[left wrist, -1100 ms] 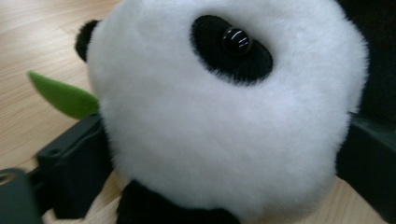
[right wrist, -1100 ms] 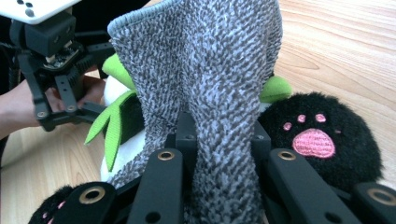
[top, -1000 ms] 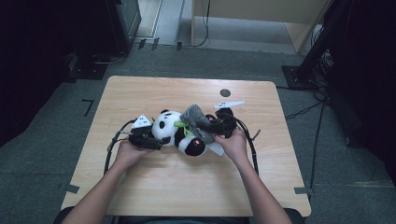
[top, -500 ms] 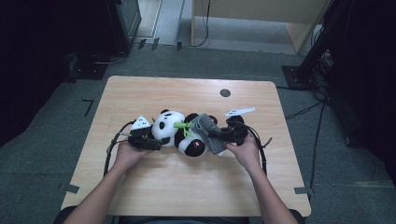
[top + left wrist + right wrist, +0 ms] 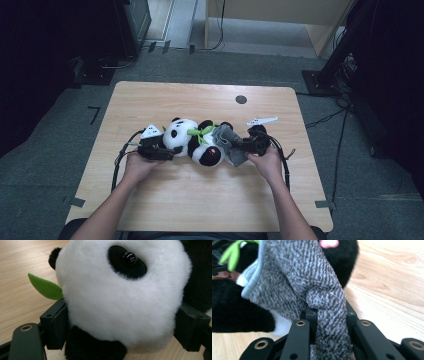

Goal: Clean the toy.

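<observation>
In the high view, a toy panda (image 5: 196, 141) lies on its side near the middle of the wooden table (image 5: 200, 200), a little below the centre of the frame. The left gripper (image 5: 167, 150) comes in from the lower left, held in the person's left hand (image 5: 136, 164), and meets the white head of the panda. The right gripper (image 5: 243, 145) comes in from the lower right, held in the right hand (image 5: 265, 161), and meets a grey knitted cloth (image 5: 227, 145) that lies against the panda's black body. A small dark round mark (image 5: 241, 99) sits on the table in the upper middle, well apart from the toy.

In the left gripper view, the panda's white head (image 5: 120, 295) takes up most of the frame, its black eye patch at the top. The two black jaws stand at the lower left and lower right, pressed against either side of the head, so this gripper pinches the panda. A green felt leaf (image 5: 45, 287) sticks out at the left.

In the right gripper view, a fold of the grey cloth (image 5: 329, 315) runs down between the two jaws at the bottom centre, and they are pressed together on it. A pink patch (image 5: 328, 243) shows at the top edge on black fur.
</observation>
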`<act>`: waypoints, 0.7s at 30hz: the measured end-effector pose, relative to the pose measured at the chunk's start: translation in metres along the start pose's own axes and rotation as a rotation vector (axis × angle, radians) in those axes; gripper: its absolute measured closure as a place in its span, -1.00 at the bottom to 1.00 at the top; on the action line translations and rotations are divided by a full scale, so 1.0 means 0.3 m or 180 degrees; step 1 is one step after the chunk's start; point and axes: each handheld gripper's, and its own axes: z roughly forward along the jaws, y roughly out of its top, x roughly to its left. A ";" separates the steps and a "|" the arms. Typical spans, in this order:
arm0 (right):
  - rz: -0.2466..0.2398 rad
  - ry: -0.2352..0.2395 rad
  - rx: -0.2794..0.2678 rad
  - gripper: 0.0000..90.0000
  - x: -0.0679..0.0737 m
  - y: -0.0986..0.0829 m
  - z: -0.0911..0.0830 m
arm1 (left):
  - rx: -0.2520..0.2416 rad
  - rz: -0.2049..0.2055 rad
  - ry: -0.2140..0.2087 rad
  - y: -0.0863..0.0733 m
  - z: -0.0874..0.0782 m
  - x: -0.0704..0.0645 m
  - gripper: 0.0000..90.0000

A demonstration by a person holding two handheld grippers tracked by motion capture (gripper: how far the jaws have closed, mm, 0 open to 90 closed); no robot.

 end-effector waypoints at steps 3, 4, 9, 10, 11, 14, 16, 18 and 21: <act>0.0042 -0.0069 0.0022 0.67 -0.015 -0.007 -0.007 | 0.0009 -0.0021 0.0000 0.000 -0.001 -0.001 -0.67; 0.0064 -0.0078 0.0033 0.67 -0.021 -0.009 -0.011 | 0.0011 -0.0024 -0.0002 0.000 -0.001 0.000 -0.67; 0.0012 -0.0156 -0.0005 0.68 -0.006 -0.003 -0.053 | 0.0023 -0.0033 -0.0007 0.000 -0.001 0.001 -0.67; -0.0017 -0.0151 -0.0033 0.68 0.003 0.002 -0.063 | 0.0024 -0.0031 -0.0005 0.000 0.000 0.001 -0.67; -0.0053 -0.0139 -0.0051 0.68 0.013 0.009 -0.073 | 0.0027 -0.0026 -0.0001 0.000 0.000 0.000 -0.67; -0.0118 -0.0100 -0.0186 0.68 0.040 0.028 -0.103 | 0.0029 -0.0027 0.0001 -0.001 0.000 -0.001 -0.67; -0.0090 -0.0066 -0.0333 0.68 0.051 0.041 -0.121 | 0.0025 -0.0030 0.0001 -0.001 0.000 -0.001 -0.67; -0.0081 -0.0020 -0.0430 0.67 0.060 0.057 -0.132 | 0.0026 -0.0033 0.0004 -0.001 0.000 -0.002 -0.67; -0.0092 0.0034 -0.0495 0.67 0.073 0.081 -0.128 | 0.0023 -0.0031 0.0011 -0.002 0.000 -0.004 -0.67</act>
